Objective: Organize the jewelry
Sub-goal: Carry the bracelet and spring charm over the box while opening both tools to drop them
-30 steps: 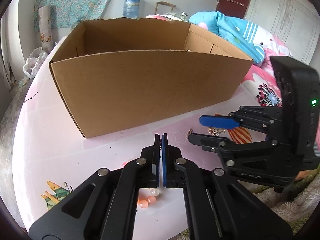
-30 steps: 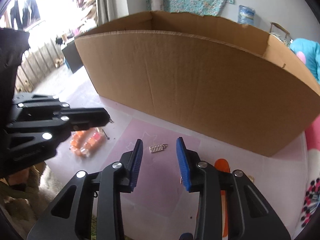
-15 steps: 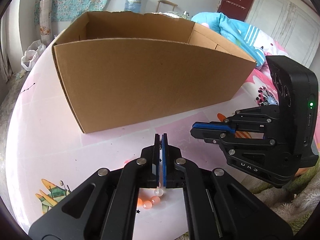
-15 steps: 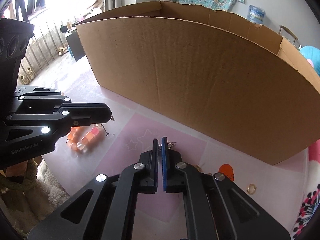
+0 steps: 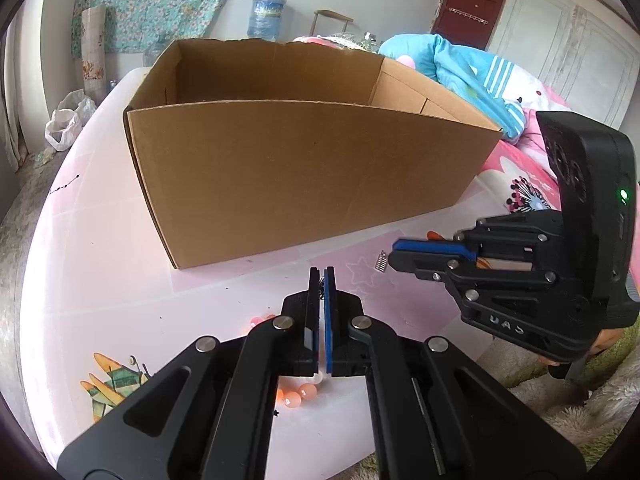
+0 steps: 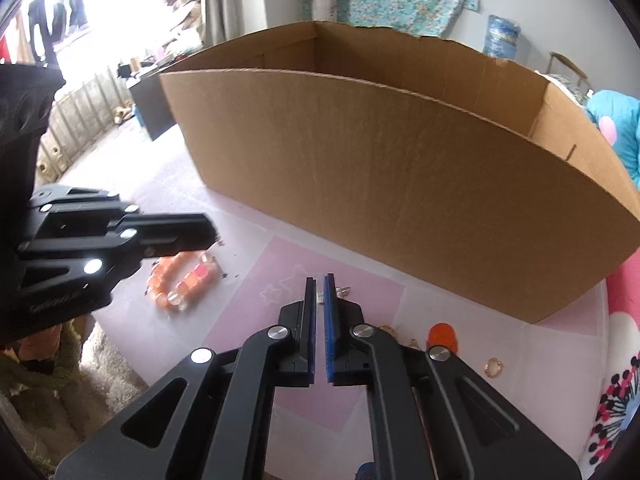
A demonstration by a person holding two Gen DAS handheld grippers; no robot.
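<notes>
We are picking up: the left hand-held gripper [image 5: 321, 277] pinches a tiny dark piece [image 5: 321, 283], while the right hand-held gripper [image 6: 319, 282], jaws just eased slightly apart, straddles the silver charm [image 6: 320, 298] lying on the bench [image 6: 248, 332], so next we likely need a squarer re-pinch.

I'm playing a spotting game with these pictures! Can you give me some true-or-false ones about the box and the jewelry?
1. The box is open on top. True.
2. The bead bracelet is inside the box. False: it lies on the table, in front of the box.
3. The left gripper is wide open. False: it is shut.
4. A small gold ring lies on the table. True.
</notes>
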